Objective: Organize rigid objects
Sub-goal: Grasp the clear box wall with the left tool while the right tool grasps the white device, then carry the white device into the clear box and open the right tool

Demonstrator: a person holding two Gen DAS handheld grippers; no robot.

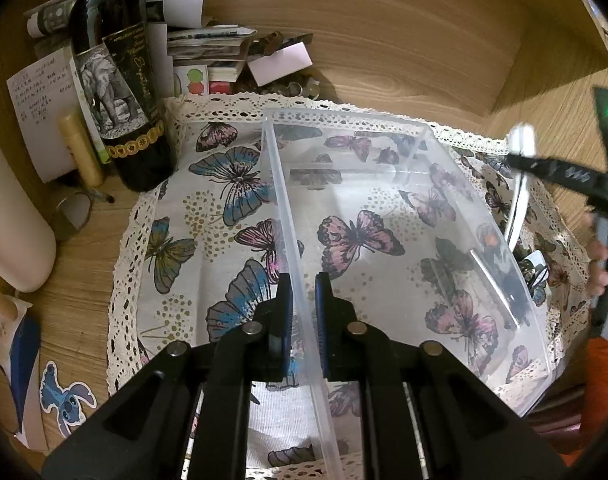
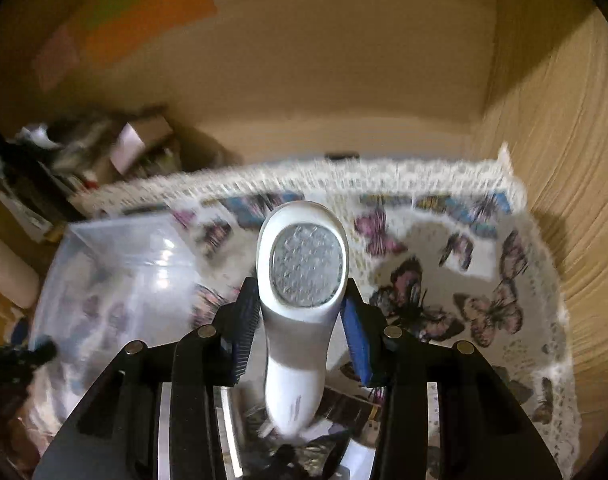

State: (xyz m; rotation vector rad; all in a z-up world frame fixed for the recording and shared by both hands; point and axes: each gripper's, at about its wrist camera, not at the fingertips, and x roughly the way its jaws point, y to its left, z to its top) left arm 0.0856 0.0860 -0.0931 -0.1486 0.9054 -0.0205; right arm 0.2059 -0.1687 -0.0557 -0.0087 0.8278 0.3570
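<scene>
Early stage, I judge: clear bin (image 1: 404, 240) on the butterfly cloth (image 1: 207, 216) looks empty, left gripper (image 1: 304, 312) jaws pinched on its near wall, right gripper (image 2: 299, 320) jaws clamping a white handheld device (image 2: 304, 280) just beside the bin, not yet inside.

wine bottle (image 1: 119, 92): gold script on black label, too small to read | note sheet (image 1: 39, 108): handwriting, illegible | white device (image 2: 301, 280): tiny print (blurred) | nothing legible
</scene>
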